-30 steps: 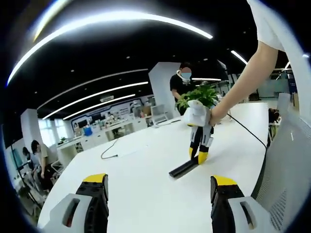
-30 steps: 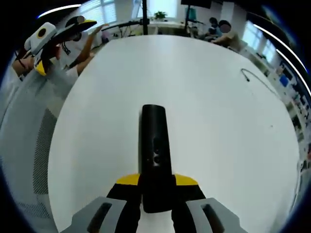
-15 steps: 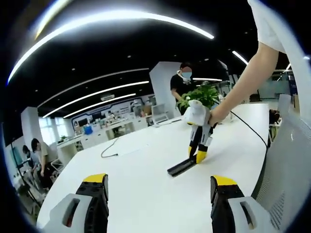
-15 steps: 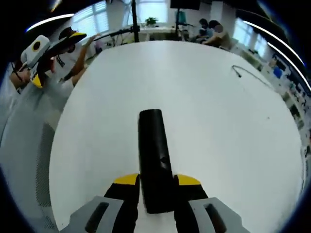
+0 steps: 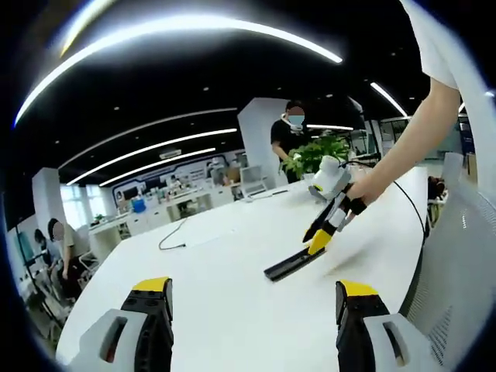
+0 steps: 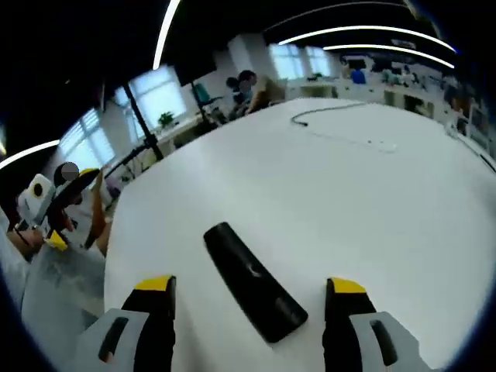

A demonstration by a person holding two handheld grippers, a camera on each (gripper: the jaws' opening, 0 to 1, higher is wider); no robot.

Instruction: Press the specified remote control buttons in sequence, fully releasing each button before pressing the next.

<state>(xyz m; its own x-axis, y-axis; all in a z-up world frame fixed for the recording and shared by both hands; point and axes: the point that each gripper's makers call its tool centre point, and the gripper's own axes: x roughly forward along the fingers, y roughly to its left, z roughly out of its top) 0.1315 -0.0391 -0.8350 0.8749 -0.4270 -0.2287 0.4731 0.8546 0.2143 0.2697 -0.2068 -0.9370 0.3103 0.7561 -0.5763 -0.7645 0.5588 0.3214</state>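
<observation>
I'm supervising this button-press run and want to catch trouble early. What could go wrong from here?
The right claw is open, with the black remote lying loose and at a slant between its jaws on the smooth white table; a press at an angle may push it sliding instead of working a button. The remote's buttons are hard to make out, so the wrong one may be hit. The left claw hovers open, apart from the remote, so nothing steadies it.

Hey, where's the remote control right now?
The black remote control lies flat on the white table, low in the right gripper view between the right gripper's open jaws. In the left gripper view it sits mid-table.
</observation>
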